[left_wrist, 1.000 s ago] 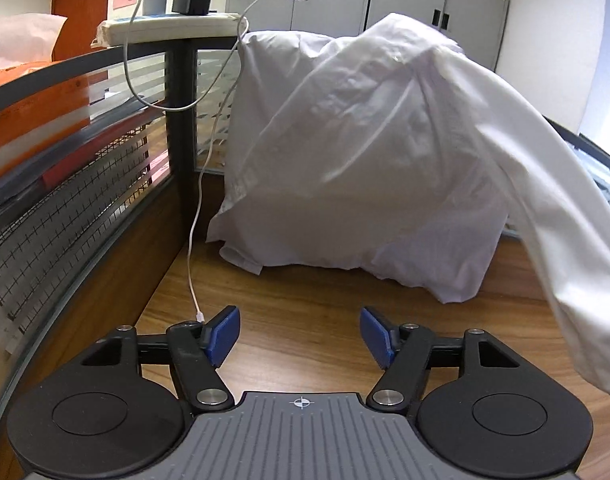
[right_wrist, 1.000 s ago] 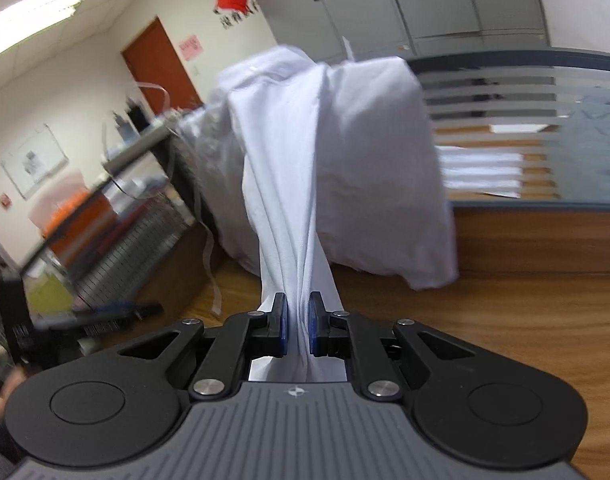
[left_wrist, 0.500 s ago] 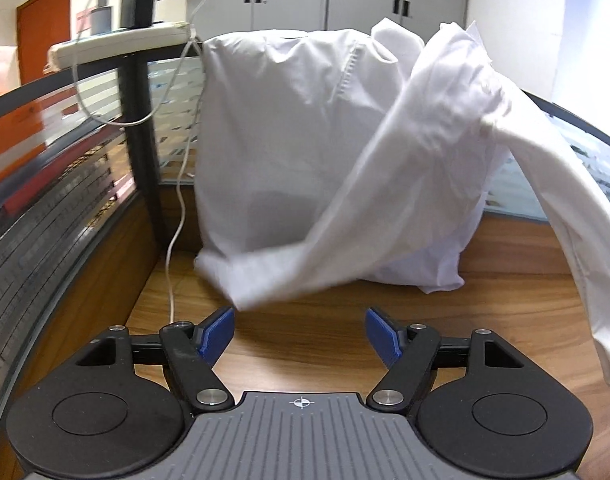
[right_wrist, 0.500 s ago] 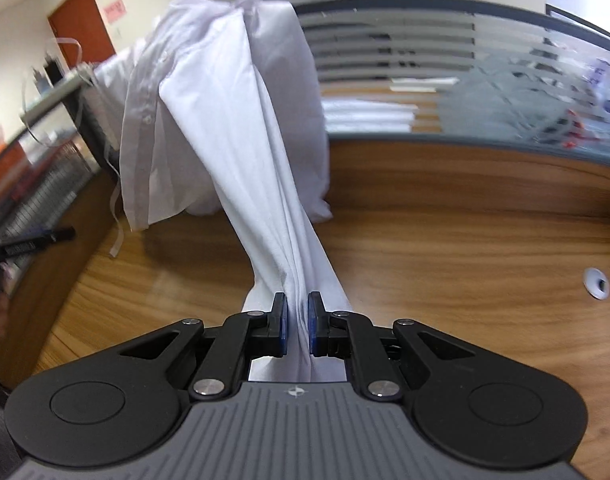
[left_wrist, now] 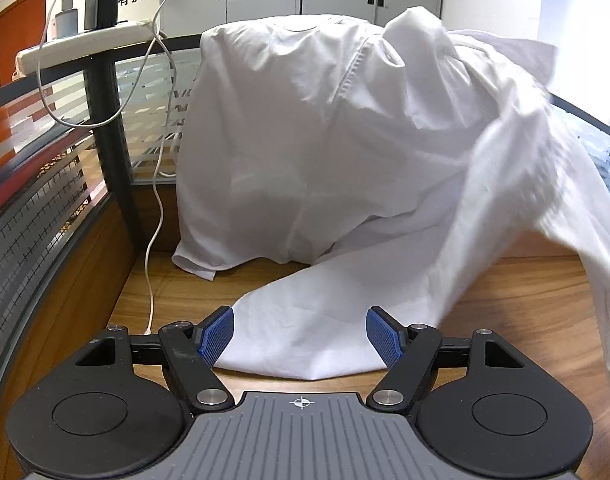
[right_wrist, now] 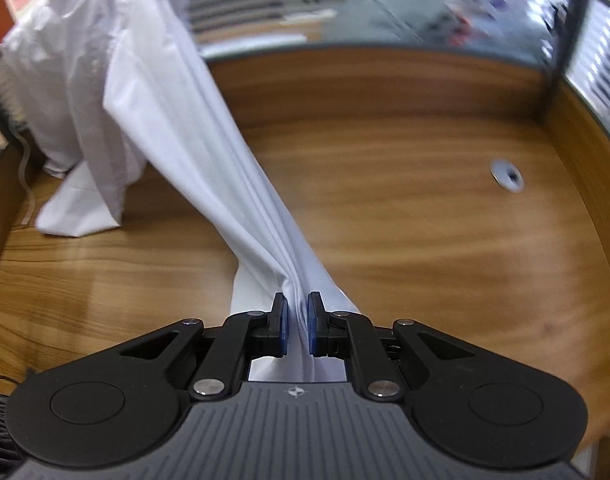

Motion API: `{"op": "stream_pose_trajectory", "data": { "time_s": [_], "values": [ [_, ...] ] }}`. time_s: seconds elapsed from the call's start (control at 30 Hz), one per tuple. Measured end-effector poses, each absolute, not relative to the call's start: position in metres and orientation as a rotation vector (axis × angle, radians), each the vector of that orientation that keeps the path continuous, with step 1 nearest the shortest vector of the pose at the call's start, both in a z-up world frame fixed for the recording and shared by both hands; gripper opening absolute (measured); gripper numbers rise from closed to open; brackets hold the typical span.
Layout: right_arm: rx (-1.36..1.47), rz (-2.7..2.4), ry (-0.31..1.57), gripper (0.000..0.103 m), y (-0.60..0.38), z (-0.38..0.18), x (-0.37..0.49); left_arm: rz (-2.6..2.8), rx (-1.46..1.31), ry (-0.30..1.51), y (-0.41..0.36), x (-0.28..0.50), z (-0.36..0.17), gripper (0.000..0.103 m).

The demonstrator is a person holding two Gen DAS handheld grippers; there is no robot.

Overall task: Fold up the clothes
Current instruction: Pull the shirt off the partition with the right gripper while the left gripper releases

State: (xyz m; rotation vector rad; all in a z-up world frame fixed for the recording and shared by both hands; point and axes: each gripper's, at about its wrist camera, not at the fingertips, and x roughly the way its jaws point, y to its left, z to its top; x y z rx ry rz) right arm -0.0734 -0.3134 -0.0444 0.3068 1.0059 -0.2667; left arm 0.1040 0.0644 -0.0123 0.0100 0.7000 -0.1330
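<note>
1. Two things changed in the last second. The white shirt (left_wrist: 325, 128) used to hang clear of the left gripper (left_wrist: 300, 334), with bare wood in front of the fingers. Now a loose flap of it has dropped onto the wooden desk (left_wrist: 537, 312) and lies right between the blue pads (left_wrist: 215, 334).
2. Right side: a second ago that camera looked up at the cabinets, now it looks down across the desk (right_wrist: 405, 208), and the shirt (right_wrist: 153, 92) has slid from dead ahead over to the left of frame. Background is pretty blurred.
3. Left gripper is spread wide, same as before, pinching nothing. The flap sits in the gap, near the left pad, can't tell if it actually touches.
4. Right gripper (right_wrist: 298, 328) is still pressed together on a bunched strip of the shirt, which runs taut from the pads up and left to the main bulk.
5. Most of the shirt is draped over the glass partition (left_wrist: 145, 92) at the back of the desk, hem touching the wood just beside a white charging cable (left_wrist: 153, 248).
6. Small grey cable grommet (right_wrist: 507, 175) sits well off to the right.
</note>
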Motion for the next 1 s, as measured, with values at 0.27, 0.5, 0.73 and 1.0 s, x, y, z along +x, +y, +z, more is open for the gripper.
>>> {"op": "stream_pose_trajectory", "data": {
  "time_s": [0.27,0.5,0.73,1.0],
  "values": [
    [0.367,-0.495,1.123,0.012,-0.350,-0.104,-0.139,-0.161,0.018,0.712,0.061,0.110,-0.018,0.078],
    [0.353,-0.640,1.138,0.012,-0.367,-0.102,-0.185,-0.195,0.026,0.729,0.052,0.115,-0.024,0.079],
    [0.341,-0.805,1.171,0.012,-0.393,-0.092,-0.239,-0.247,0.009,0.740,0.040,0.117,-0.027,0.080],
    [0.325,-0.882,1.177,0.015,-0.418,-0.077,-0.273,-0.283,-0.011,0.797,0.017,0.115,-0.039,0.082]
  ]
}}
